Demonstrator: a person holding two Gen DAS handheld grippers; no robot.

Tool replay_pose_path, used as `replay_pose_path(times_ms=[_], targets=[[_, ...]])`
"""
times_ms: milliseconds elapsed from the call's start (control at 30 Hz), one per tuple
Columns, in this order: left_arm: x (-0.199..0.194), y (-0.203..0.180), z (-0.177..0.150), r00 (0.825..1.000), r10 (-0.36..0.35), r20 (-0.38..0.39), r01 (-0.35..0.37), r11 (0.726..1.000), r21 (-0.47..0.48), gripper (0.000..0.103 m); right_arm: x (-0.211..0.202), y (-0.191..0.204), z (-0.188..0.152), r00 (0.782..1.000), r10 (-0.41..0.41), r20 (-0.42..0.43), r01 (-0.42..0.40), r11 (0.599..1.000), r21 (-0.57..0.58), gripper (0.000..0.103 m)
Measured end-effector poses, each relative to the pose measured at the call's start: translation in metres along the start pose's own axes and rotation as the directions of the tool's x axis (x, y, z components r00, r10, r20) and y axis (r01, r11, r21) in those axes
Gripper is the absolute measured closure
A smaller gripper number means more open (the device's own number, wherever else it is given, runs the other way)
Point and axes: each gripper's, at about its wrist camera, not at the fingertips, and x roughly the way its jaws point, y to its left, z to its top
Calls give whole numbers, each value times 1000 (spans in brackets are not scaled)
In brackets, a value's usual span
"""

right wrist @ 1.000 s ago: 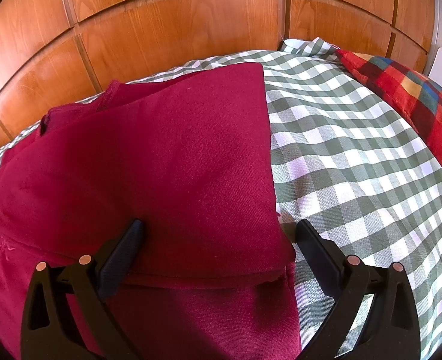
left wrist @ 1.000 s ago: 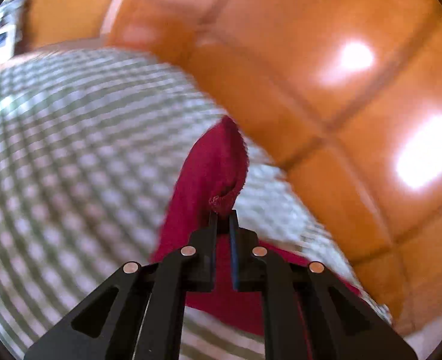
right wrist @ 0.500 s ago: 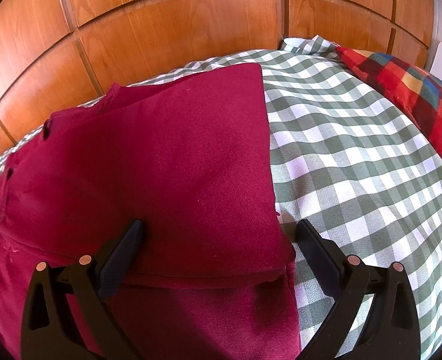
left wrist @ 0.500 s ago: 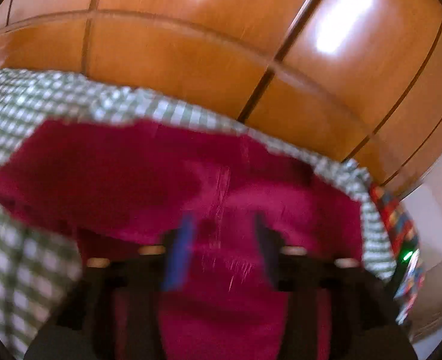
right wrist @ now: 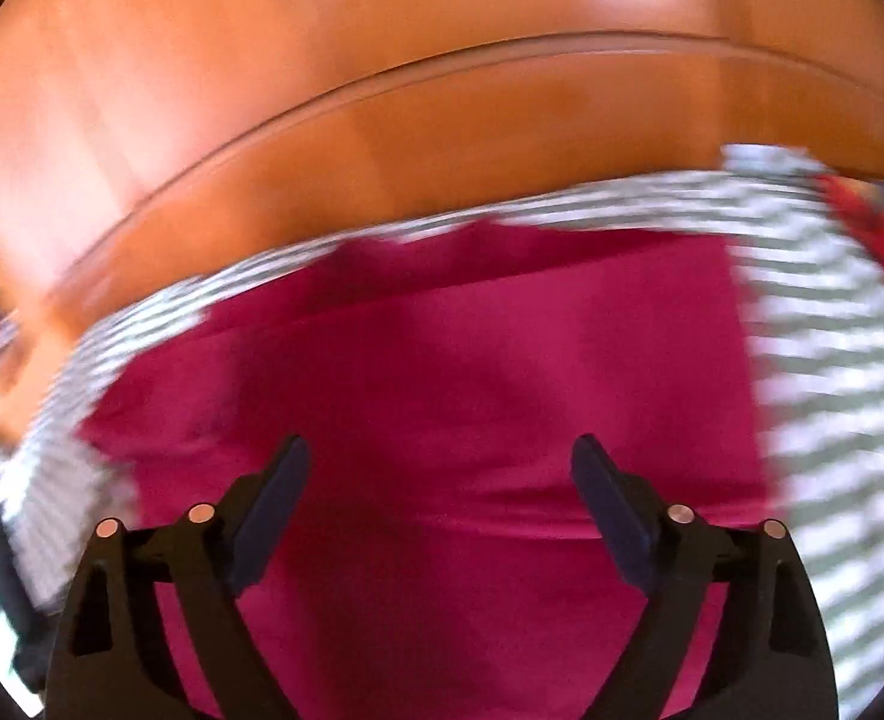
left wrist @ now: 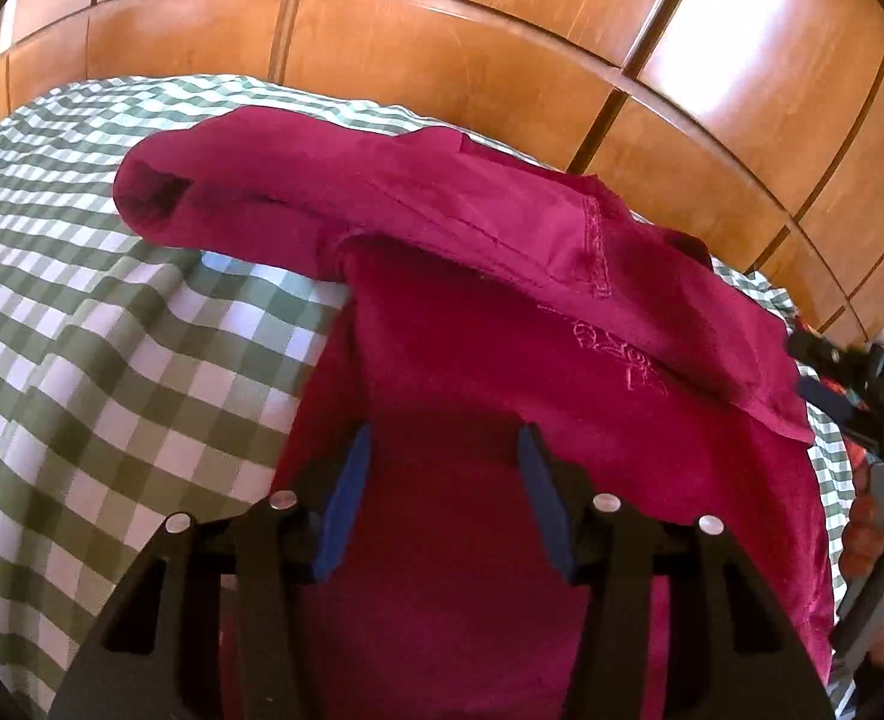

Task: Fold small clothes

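A dark red garment (left wrist: 478, 324) lies on the green and white checked bedcover (left wrist: 81, 324). One sleeve is folded across its upper part and ends at the left. My left gripper (left wrist: 445, 450) is open and empty, just above the garment's lower body. In the blurred right wrist view the same garment (right wrist: 442, 372) fills the middle. My right gripper (right wrist: 442, 462) is open wide and empty over it. The right gripper also shows at the right edge of the left wrist view (left wrist: 862, 384), held by a hand.
A wooden panelled headboard (left wrist: 442, 48) runs along the far edge of the bed. A red plaid pillow (right wrist: 868, 210) lies at the far right. The checked cover stretches out to the left of the garment.
My left gripper let go of the sleeve, opened, and swung to face the garment. The sleeve now lies folded across the garment. My right gripper is moving, its view is blurred, its fingers closer together.
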Motion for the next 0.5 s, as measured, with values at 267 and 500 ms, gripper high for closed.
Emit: replay_pose_path(times_ms=[267,500], targets=[[5,-2,-4,1000,-5,19,4,1000,17,47,98,72,23,978,105,-181,-94,993,68,41],[9,-8,-7,1000,2,23,-3,999,48,40,71,103,53,995,6,-96,-17,994,-112,98]])
